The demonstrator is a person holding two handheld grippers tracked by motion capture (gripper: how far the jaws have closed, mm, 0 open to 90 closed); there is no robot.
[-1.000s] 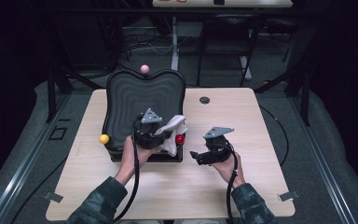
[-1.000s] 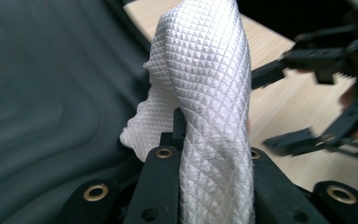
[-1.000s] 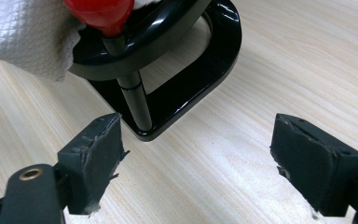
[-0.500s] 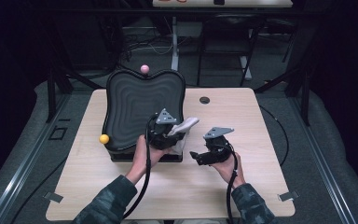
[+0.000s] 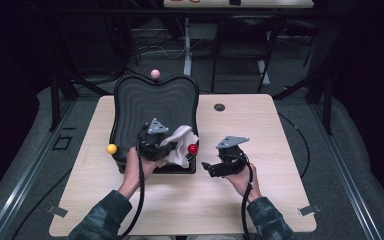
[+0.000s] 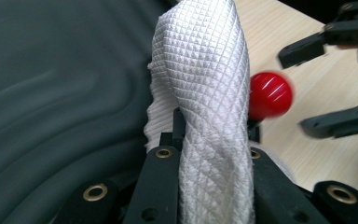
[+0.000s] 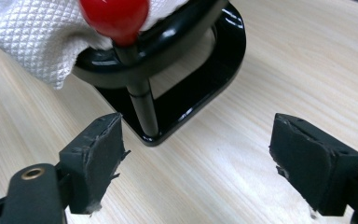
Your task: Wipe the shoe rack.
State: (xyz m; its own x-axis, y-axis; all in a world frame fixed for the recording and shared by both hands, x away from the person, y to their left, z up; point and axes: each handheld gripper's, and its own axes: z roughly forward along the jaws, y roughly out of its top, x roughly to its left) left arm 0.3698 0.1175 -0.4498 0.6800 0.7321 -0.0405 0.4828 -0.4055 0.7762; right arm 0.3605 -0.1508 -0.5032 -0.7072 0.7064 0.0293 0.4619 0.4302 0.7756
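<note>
A black panel with a wavy surface leans on a black base frame. Ball knobs stick out of it: pink at the top, yellow at the left, red at the right. My left gripper is shut on a white quilted cloth over the panel's lower right corner, and the cloth rises between its jaws beside the red ball. My right gripper stands open on the table just right of the red ball's stem, with nothing between its pads.
The light wooden table has a small round hole behind the right gripper. Dark floor, metal rails and desk legs surround the table. Bare wood lies to the right and toward the near edge.
The left gripper with the cloth swung right over the panel, then came back left and lower; the cloth now droops by the red ball. The right gripper stayed still.
</note>
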